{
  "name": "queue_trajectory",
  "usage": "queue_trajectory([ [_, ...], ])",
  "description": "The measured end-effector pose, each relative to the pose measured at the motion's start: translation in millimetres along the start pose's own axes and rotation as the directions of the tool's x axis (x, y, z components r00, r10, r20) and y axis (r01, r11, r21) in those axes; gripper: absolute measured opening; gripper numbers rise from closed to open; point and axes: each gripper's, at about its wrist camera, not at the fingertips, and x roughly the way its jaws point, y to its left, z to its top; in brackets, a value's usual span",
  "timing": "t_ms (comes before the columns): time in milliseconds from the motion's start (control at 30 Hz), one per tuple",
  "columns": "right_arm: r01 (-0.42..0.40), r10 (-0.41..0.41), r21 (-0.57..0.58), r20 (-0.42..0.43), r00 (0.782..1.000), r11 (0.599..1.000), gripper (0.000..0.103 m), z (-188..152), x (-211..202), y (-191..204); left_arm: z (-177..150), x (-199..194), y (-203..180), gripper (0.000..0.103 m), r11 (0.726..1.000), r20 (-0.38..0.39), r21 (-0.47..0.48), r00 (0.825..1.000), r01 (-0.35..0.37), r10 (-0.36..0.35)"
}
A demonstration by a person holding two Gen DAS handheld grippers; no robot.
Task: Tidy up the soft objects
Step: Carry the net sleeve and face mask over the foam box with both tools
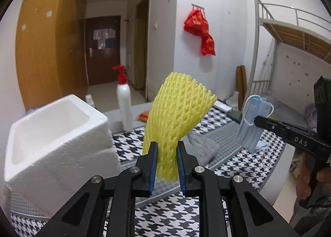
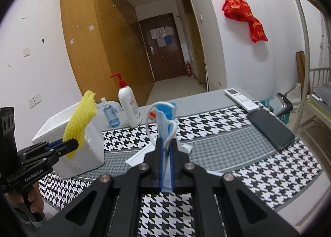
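The left gripper [image 1: 166, 166] pinches the lower end of a yellow foam fruit net [image 1: 178, 113], its blue pads squeezing the mesh into a narrow waist; the net's long axis stands nearly upright from the tongs and fans out at the top. The right gripper [image 2: 166, 150] is pressed almost flat together on a blue surgical mask [image 2: 165, 121], which rises folded between its fingers with a white ear loop curling down one side. Both soft things are held clear of the houndstooth tablecloth [image 2: 227, 129].

The white styrofoam box [image 1: 51, 133] sits at the left end of the table with its mouth open upward. In the left wrist view it lies just beside and to the left of the net-holding tongs, its rim about level with them; in the right wrist view it stands directly behind the left gripper [image 2: 62, 146]. So the left hand is clearly nearer the box, while the mask hangs well to the right, over the middle of the cloth. If the box is the bin for these things, the net probably goes first: swing left over the rim, tip the long axis down, then release.

A white pump bottle [image 2: 129, 106] and a small blue bottle [image 2: 110, 114] stand behind the box near the far edge.
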Motion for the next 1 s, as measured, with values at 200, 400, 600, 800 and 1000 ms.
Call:
queue_trajectory([
  [200,-0.034,0.034,-0.016,0.014,0.999,0.999,0.008,5,4,10,5,-12,2,0.02,1.0,0.032,-0.003,0.999,-0.019,0.019],
  [400,-0.056,0.057,-0.037,0.022,0.998,0.998,0.008,9,3,21,8,-15,9,0.02,0.999,0.045,-0.002,0.998,-0.043,0.043],
  [600,-0.07,0.072,-0.054,0.035,0.997,0.996,0.008,16,6,30,12,-26,12,0.02,0.997,0.089,-0.005,0.993,-0.073,0.074],
  [800,-0.101,0.105,-0.071,0.048,0.993,0.992,0.008,24,8,41,19,-33,17,0.02,0.995,0.111,-0.012,0.989,-0.101,0.101],
  [1000,-0.124,0.13,-0.084,0.063,0.989,0.989,0.008,31,8,52,23,-38,23,0.02,0.992,0.127,-0.024,0.984,-0.121,0.123],
])
